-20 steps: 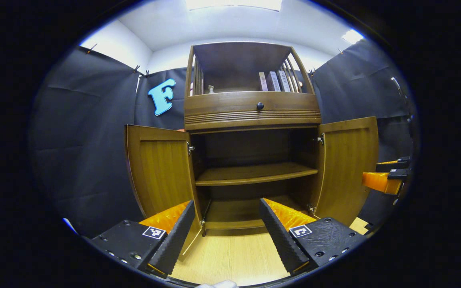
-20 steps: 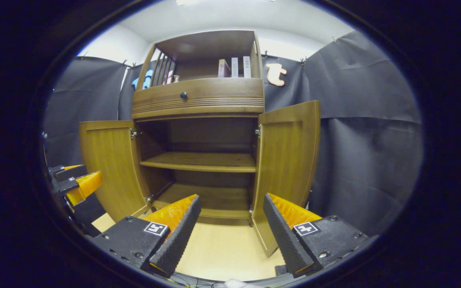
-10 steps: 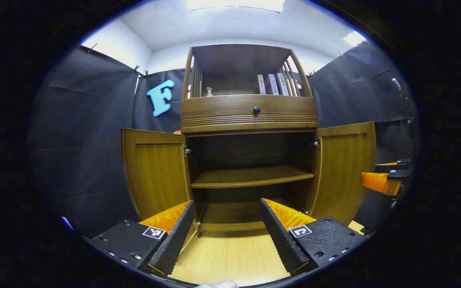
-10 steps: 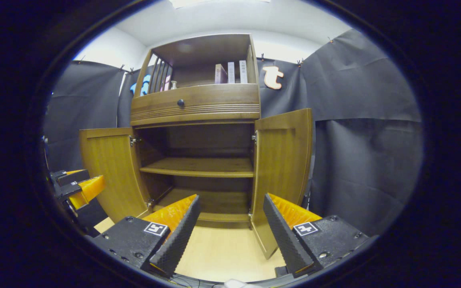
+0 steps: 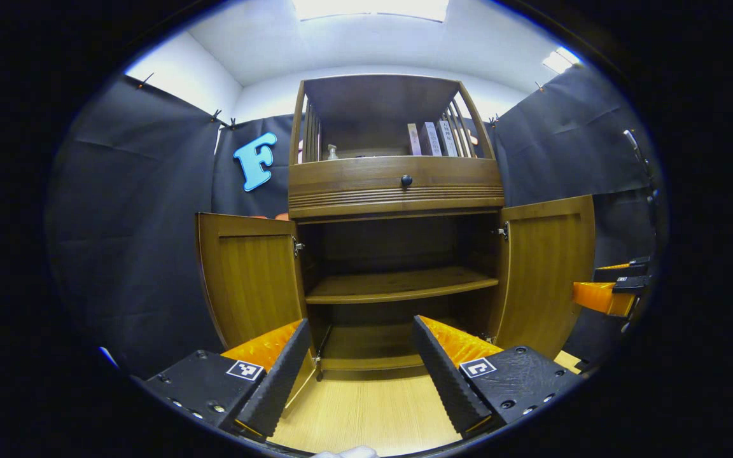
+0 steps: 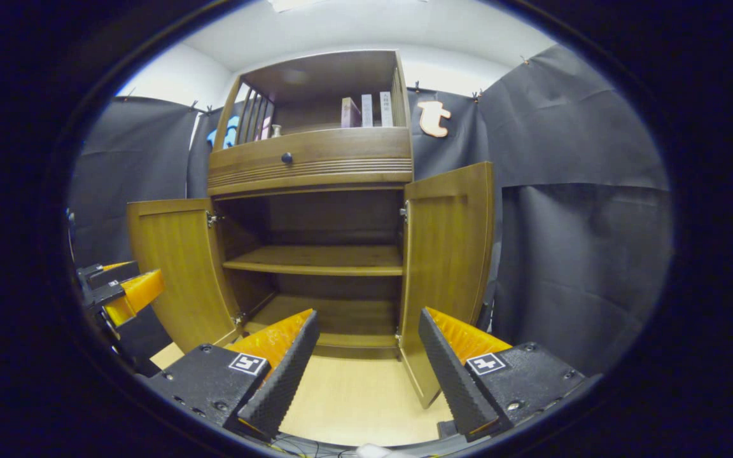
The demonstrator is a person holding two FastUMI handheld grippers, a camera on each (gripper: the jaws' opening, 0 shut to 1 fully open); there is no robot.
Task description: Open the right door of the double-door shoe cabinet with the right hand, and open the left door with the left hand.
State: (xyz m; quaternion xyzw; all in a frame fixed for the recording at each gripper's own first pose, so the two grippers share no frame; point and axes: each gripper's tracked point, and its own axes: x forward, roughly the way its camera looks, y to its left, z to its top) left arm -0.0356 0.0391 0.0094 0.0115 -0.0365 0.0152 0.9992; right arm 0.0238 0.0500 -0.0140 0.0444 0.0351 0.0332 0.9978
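Observation:
The brown wooden shoe cabinet (image 5: pixel 395 191) (image 6: pixel 312 162) stands ahead with both lower doors swung wide. Its left door (image 5: pixel 249 280) (image 6: pixel 175 267) and right door (image 5: pixel 548 267) (image 6: pixel 446 254) stand outward, baring two shelves with nothing on them. My left gripper (image 5: pixel 360 369) hovers open in front of the cabinet's lower opening, holding nothing, and it also shows at the left edge of the right gripper view (image 6: pixel 118 296). My right gripper (image 6: pixel 366 366) is open too, near the right door's bottom corner, touching nothing; it appears at the right edge of the left gripper view (image 5: pixel 608 289).
A drawer with a dark knob (image 5: pixel 406 180) sits above the doors. Books (image 5: pixel 430 137) and a small bottle (image 5: pixel 331 151) stand in the top compartment. Light wooden floor (image 5: pixel 366 413) lies before the cabinet. Black cloth walls close in on both sides.
Both grippers have drawn slightly back from the cabinet and shifted a little; the doors stay wide open and both grippers stay open.

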